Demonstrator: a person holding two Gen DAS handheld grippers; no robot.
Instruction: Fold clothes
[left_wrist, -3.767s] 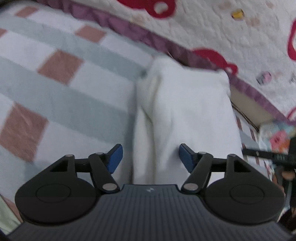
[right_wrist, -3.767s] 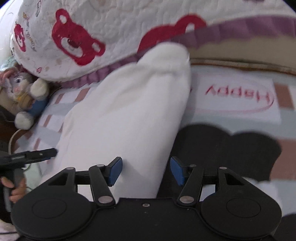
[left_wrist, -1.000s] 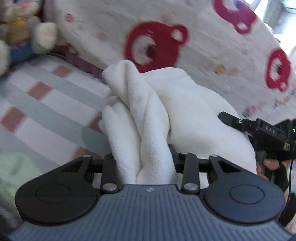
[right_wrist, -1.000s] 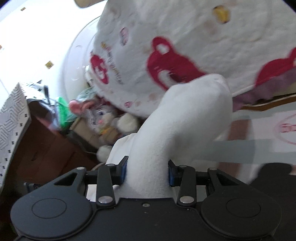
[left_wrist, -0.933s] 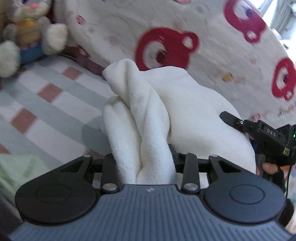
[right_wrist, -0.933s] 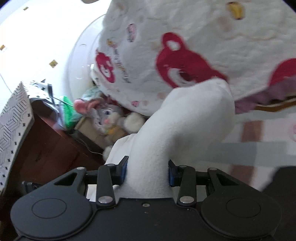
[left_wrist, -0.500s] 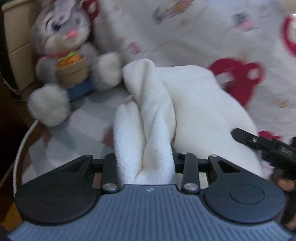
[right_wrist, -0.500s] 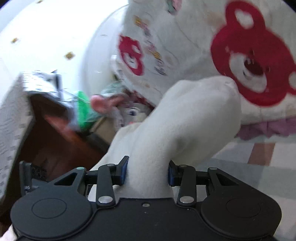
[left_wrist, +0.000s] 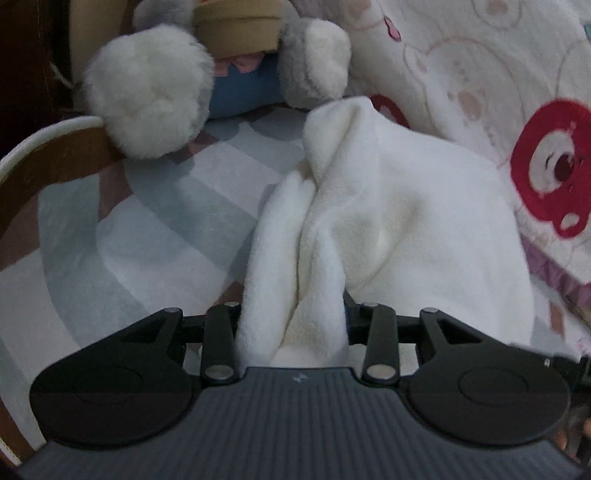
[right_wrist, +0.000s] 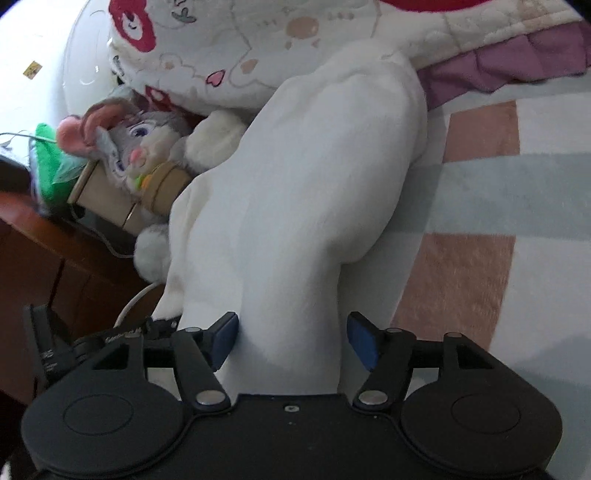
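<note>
Garment (left_wrist: 388, 221) (white fleece, thick) lies bunched on the bed (left_wrist: 147, 229), far end against the bear-print quilt (left_wrist: 517, 110) and just beside the plush rabbit (right_wrist: 140, 147).

Change noted vs 0.5 s ago: right gripper (right_wrist: 291, 341) fingers, then clamped on the fleece, now stand apart w/ blue pads clear on both sides; cloth sits loose between them. Left gripper (left_wrist: 293, 314) unchanged, fingers pressed together on a twisted wad of 2 or 3 layers.

Both views have swung from quilt toward rabbit and bed edge, so the garment was carried that way.

Assessment: right side released, likely a placement or re-grip. No flat fold yet visible; task early-to-mid stage. Risk: lopsided fold if the left lets go of the wad unsmoothed.
</note>
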